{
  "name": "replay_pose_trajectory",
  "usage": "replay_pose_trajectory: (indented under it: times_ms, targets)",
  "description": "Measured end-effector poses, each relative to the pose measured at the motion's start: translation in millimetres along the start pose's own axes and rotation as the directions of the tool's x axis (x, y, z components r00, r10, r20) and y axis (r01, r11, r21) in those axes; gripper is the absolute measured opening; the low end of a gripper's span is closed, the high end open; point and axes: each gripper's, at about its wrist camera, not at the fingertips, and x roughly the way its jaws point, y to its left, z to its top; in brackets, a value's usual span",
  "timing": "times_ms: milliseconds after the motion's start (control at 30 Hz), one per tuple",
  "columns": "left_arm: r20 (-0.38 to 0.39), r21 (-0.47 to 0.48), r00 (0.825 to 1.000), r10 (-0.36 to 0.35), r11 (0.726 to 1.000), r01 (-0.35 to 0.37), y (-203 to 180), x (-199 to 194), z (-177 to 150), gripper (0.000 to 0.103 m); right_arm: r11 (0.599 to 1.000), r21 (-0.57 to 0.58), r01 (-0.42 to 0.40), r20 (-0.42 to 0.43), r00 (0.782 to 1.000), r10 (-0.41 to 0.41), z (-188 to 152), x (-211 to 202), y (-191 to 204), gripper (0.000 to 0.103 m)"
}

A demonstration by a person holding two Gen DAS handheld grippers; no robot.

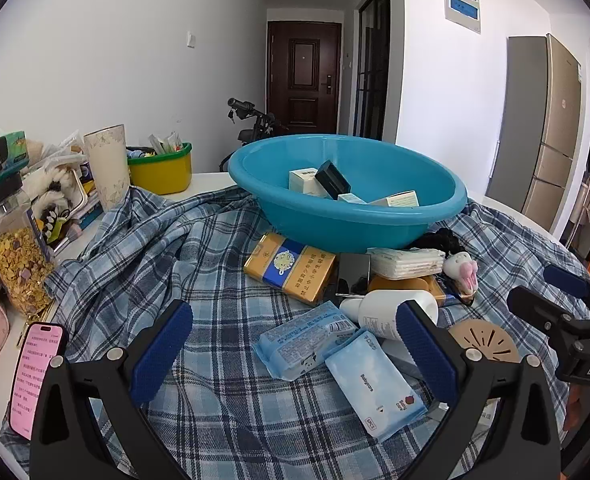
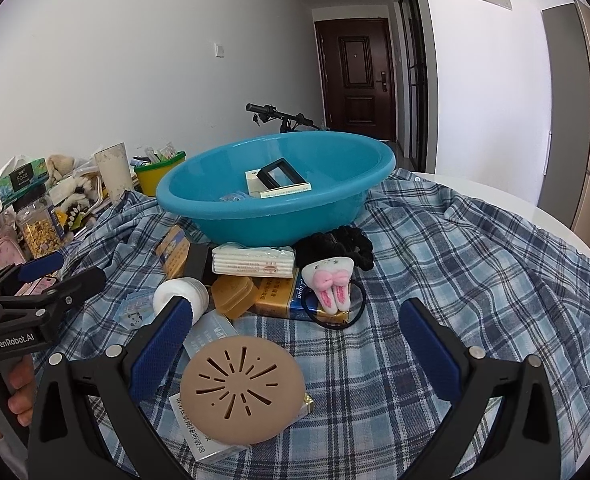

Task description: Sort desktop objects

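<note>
- Our left gripper (image 1: 295,354) is spread wide and holds nothing; it hovers over two soft wipe packs (image 1: 337,356) lying on the plaid cloth (image 1: 199,248).
- Our right gripper (image 2: 295,354) is likewise wide apart and empty, with a round tan perforated lid (image 2: 242,388) lying between its fingers, towards the left one, on top of a white box (image 2: 211,440).
- At twelve o'clock from both grippers sits the blue basin (image 2: 271,220), already holding a few small boxes.
- Between grippers and basin lies the unsorted pile: a gold carton (image 1: 289,268), a tissue pack (image 2: 253,260), a white bottle (image 1: 391,312) on its side, a plush tooth charm (image 2: 331,280) and a black scrunchie (image 2: 347,246).
- We judge the wipe packs light, floppy and slick; pinch one across its narrow width, near the middle.
- The tan lid looks stiff and thin; we would take it by its edge.
- The bottle is smooth and may roll; grip it across the body.
</note>
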Motion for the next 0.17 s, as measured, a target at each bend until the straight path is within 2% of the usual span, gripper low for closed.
replay_pose_trajectory:
  times_ms: [167]
  targets:
    - [-0.005,-0.002,1.0,-0.014,1.0,0.014,-2.5,2.1,-0.5,0.103,1.0,0.004,-0.005,0.004,1.0,0.005,0.1,-2.0,0.8,0.103]
